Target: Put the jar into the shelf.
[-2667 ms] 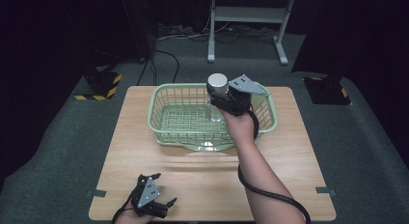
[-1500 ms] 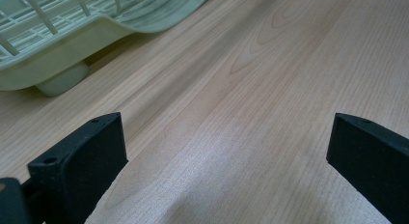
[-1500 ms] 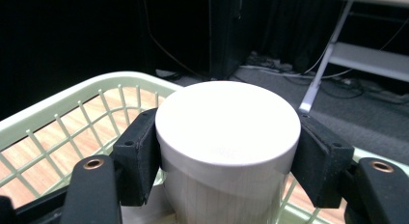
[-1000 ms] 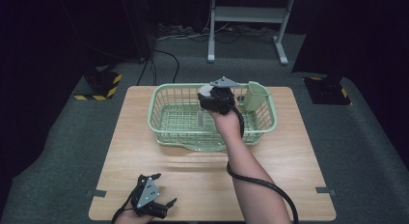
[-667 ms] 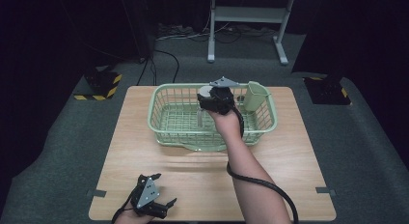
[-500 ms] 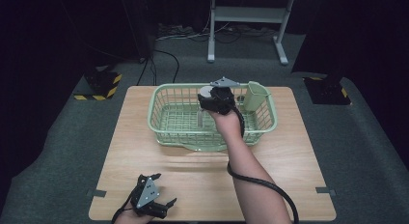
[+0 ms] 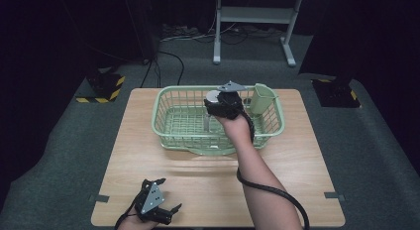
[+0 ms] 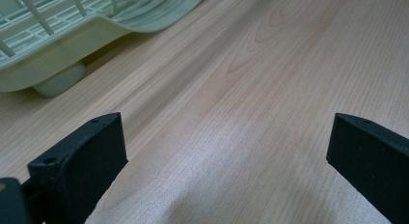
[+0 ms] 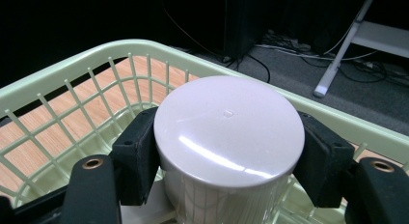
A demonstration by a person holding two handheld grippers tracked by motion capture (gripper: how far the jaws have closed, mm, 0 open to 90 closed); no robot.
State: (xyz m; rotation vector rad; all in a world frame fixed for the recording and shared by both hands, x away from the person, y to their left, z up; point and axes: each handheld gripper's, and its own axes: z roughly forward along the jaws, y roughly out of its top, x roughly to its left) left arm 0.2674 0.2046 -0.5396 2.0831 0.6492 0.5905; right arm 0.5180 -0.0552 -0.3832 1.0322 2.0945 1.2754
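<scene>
- The right gripper (image 7: 218,105) squeezes a white cup (image 9: 229,137) from both sides, above the middle of the high view
- The cup is upside down, with its flat bottom facing up, inside the green basket (image 7: 171,103) near its back wall
- The left gripper (image 7: 161,212) sits low at the bottom left of the high view, on the wooden table (image 7: 307,155)
- Its jaws are wide apart with bare wood between them

The right tool (image 7: 214,102) is clamped with the forearm outstretched; the left tool (image 8: 226,151) gapes wide.
</scene>
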